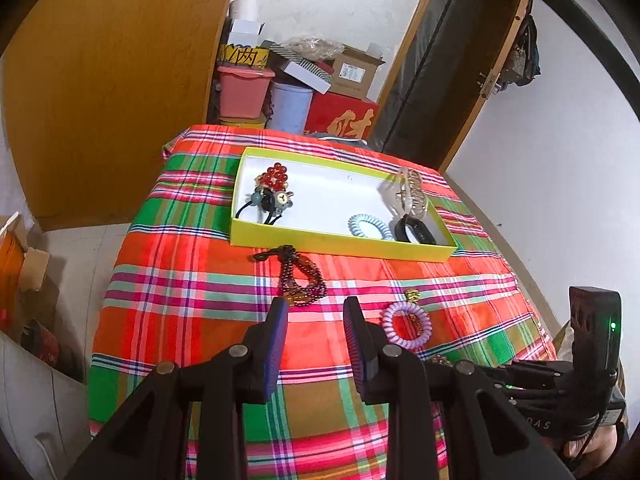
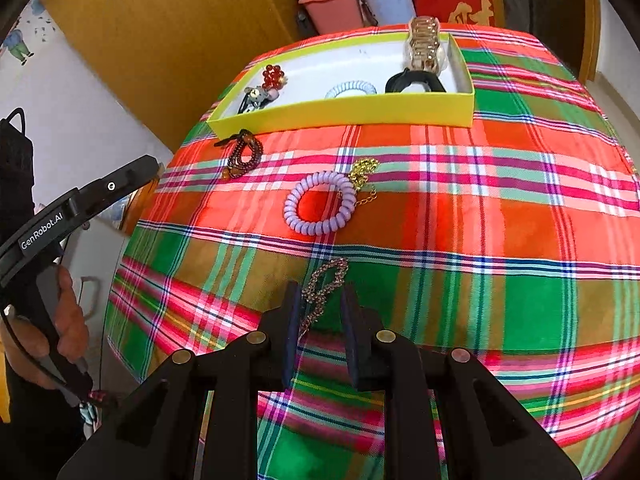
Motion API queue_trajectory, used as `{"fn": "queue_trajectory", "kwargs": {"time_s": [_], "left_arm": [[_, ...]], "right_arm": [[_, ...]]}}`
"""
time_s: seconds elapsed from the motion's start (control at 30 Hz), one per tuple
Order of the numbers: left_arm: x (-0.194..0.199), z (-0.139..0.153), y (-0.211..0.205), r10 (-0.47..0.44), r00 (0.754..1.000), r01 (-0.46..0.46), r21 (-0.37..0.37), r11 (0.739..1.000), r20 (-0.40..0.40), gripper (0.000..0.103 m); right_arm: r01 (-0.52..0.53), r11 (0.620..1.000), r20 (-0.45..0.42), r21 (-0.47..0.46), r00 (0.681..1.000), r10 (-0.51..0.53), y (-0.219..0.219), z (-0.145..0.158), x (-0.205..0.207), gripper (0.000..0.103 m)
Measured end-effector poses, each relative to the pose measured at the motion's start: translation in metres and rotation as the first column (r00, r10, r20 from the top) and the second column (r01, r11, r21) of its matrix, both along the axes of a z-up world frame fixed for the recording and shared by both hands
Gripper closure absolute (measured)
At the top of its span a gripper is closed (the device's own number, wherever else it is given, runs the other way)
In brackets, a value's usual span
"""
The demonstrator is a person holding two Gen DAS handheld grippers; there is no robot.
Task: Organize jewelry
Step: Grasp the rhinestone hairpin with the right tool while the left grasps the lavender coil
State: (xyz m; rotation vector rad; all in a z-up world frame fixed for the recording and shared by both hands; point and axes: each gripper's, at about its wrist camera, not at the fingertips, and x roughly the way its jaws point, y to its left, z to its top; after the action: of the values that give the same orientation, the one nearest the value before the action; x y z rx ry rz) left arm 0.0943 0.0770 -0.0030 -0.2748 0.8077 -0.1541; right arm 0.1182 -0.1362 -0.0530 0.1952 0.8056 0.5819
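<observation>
Jewelry lies partly in a yellow tray and partly loose on the plaid tablecloth. Inside the tray, at its left end, sit a red bead cluster and black hair ties with small charms; at its right end are a pale blue coil tie, a black band and a clear claw clip leaning on the right wall. Just in front of the tray's near left corner rests a dark beaded bracelet. Nearer, a lilac coil tie lies on the cloth with a gold chain touching its far right side. A thin pinkish chain lies nearest, its near end running between the parted fingers of the right gripper, which is spread and not clamping it. The left gripper is also spread and holds nothing, hovering near the beaded bracelet, with the lilac tie just to its right
</observation>
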Motion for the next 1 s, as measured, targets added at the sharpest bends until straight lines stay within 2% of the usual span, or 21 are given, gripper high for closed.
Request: {"fn": "queue_trajectory", "kwargs": {"time_s": [0.13,0.43,0.63,0.7,1.0], "left_arm": [[0.013,-0.008,0.000,-0.003,1.000,0.003,-0.005,1.000,-0.016,0.069],[0.047,-0.027,-0.007,-0.019,0.999,0.018,-0.003,1.000,-0.049,0.069],[0.061,-0.040,-0.010,-0.008,0.996,0.008,-0.011,1.000,-0.085,0.069],[0.059,-0.038,-0.014,-0.026,0.997,0.024,-0.023,0.999,-0.070,0.069],[0.059,-0.043,-0.052,-0.148,0.987,0.146,-0.038,0.989,-0.068,0.069]], "right_arm": [[-0.001,1.000,-0.013,-0.006,1.000,0.001,0.006,-0.003,0.004,0.077],[-0.003,0.999,-0.007,-0.035,1.000,0.003,0.016,-0.003,0.007,0.077],[0.002,0.998,0.011,-0.055,1.000,-0.001,0.014,-0.004,0.009,0.088],[0.009,0.998,0.020,-0.055,1.000,-0.008,0.012,-0.004,0.009,0.091],[0.053,0.997,0.043,-0.056,0.998,-0.051,-0.006,-0.001,0.012,0.091]]}}
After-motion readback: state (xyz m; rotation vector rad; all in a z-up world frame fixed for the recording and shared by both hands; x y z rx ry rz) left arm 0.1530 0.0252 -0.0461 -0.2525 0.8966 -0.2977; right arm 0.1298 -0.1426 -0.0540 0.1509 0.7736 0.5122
